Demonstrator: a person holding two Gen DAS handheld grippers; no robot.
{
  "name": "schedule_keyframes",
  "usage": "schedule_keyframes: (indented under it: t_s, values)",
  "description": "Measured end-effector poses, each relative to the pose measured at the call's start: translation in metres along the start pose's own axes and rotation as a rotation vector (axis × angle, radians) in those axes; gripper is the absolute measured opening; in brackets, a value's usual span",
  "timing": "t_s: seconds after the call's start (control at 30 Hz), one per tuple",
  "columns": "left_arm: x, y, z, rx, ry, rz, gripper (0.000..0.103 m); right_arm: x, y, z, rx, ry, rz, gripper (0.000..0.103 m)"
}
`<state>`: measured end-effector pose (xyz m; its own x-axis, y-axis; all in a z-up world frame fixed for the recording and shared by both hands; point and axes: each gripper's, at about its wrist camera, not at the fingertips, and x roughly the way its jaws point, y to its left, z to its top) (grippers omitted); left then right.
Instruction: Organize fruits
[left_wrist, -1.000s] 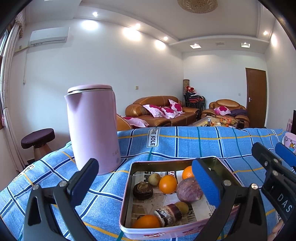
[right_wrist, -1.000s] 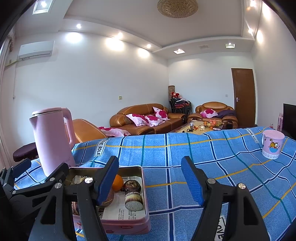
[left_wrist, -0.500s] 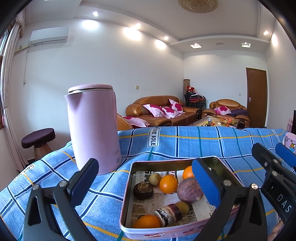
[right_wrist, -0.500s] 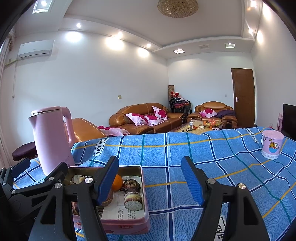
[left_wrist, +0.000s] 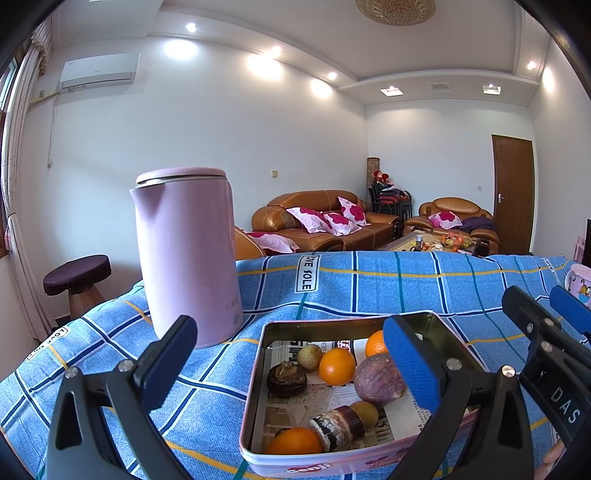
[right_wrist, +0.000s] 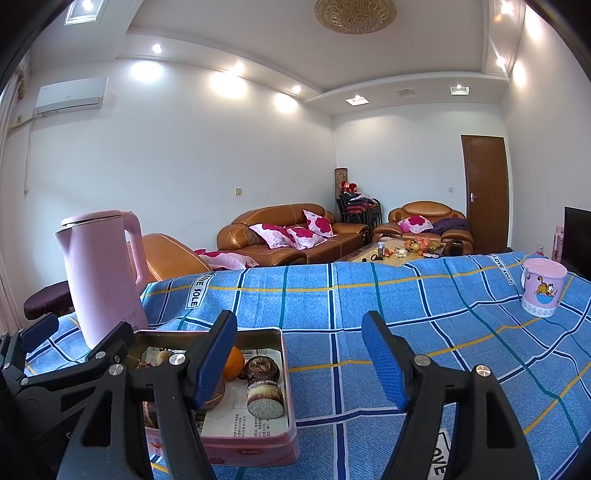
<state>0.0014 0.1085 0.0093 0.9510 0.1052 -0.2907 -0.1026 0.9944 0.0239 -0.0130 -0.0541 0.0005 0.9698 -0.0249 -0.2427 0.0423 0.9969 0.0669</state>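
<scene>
All fruit in view lies inside the pink tin (left_wrist: 258, 373), which sits on the blue checked cloth of the table (left_wrist: 369, 288), lower centre of the left wrist view and lower left of the right wrist view. Contents in the left view: orange (left_wrist: 336, 366) mid-tin, second orange (left_wrist: 375, 342) toward the far right corner, third orange (left_wrist: 294, 441) at the near wall, purple passion fruit (left_wrist: 376, 378) right of centre, two small tan round fruits (left_wrist: 309, 356), a dark brown bulb-like piece (left_wrist: 286, 380), and a cut dark-skinned stalk section (left_wrist: 338, 427). No loose fruit shows on the cloth in either view. Judgement: the scene fits either fruit already gathered into the tin or fruit waiting to be taken out and sorted elsewhere; the frames do not settle which. Left gripper (left_wrist: 288, 365): fingers spread wide, holding nothing; the tin lies between and beyond them, right finger overlapping its right side in frame. Right gripper (right_wrist: 299, 363): fingers likewise wide apart and holding nothing, aimed at bare cloth; the tin is behind its left finger. Pink kettle (left_wrist: 186, 254) stands just left of the tin; lidded pink cartoon cup (right_wrist: 543, 287) is well apart at right.
</scene>
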Motion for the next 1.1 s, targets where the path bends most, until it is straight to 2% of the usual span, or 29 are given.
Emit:
schedule_keyframes:
  t_s: [0.8, 1.1]
  values:
    - [0.0067, 0.0008, -0.0008, 0.001, 0.043, 0.025, 0.103, 0.0008, -0.0009, -0.0023, 0.001, 0.008, -0.004, 0.072]
    - [0.0092, 0.0017, -0.0001, 0.0, 0.054, 0.01, 0.103, 0.0008, -0.0004, -0.0032, -0.003, 0.012, -0.008, 0.072]
